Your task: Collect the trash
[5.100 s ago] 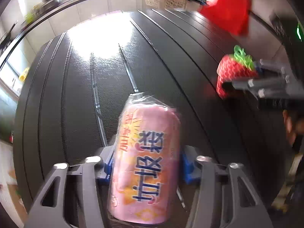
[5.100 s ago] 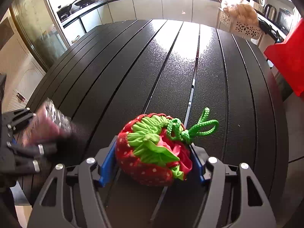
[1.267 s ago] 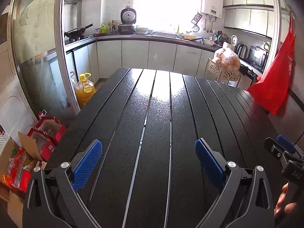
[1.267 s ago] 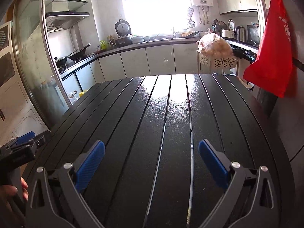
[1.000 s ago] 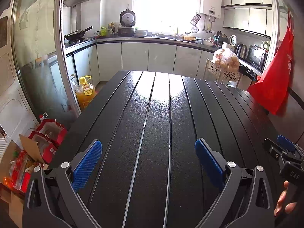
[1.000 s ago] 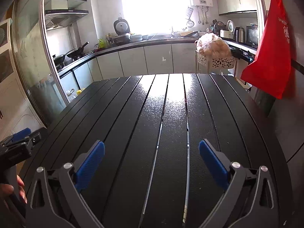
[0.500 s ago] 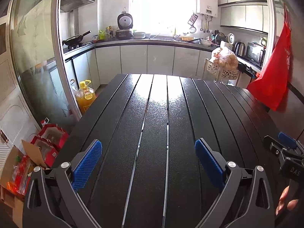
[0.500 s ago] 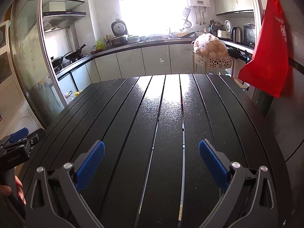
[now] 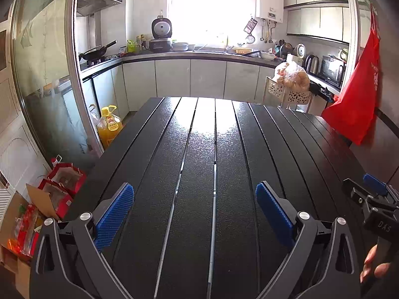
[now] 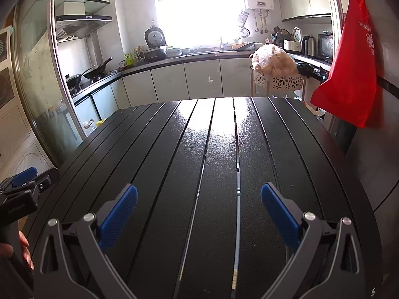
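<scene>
With no trash visible on the table (image 9: 199, 174) in either view, collection looks finished or nearly so. Left gripper (image 9: 194, 206) jaws wide, holding nothing; right gripper (image 10: 199, 206) likewise. Where the trash went cannot be told.

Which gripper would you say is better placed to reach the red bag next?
Right, I think: the red bag hangs off the table's right side, nearer the right gripper, whose jaws stand open and empty.
</scene>
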Available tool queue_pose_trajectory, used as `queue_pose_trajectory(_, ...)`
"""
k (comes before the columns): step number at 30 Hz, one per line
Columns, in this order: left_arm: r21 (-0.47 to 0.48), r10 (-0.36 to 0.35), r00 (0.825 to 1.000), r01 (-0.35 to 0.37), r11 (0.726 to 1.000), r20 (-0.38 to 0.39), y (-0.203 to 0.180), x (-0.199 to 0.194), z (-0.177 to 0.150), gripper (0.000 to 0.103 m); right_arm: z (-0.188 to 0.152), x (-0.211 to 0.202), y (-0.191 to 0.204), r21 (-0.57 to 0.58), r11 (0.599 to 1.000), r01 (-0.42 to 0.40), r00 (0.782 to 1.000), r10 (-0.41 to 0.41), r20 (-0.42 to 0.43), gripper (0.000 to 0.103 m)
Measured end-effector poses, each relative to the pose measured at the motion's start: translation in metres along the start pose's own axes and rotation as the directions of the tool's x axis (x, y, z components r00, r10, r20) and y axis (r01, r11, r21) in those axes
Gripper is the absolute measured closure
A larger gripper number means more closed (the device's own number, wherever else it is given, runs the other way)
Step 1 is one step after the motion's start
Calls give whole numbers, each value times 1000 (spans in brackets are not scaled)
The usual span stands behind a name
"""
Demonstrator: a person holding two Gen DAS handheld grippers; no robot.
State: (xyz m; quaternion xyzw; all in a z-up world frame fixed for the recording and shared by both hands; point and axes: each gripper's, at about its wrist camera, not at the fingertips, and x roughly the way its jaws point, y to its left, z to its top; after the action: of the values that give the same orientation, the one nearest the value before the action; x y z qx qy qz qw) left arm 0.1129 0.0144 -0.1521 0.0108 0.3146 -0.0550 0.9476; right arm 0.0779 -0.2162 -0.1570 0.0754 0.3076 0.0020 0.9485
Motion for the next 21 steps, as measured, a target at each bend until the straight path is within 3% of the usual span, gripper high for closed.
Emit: queue_pose_trajectory(21,4,-25,998,25,1000,49,-14,-26,-1,8,0,-16,2,9,1000,14,999,-15,37,3)
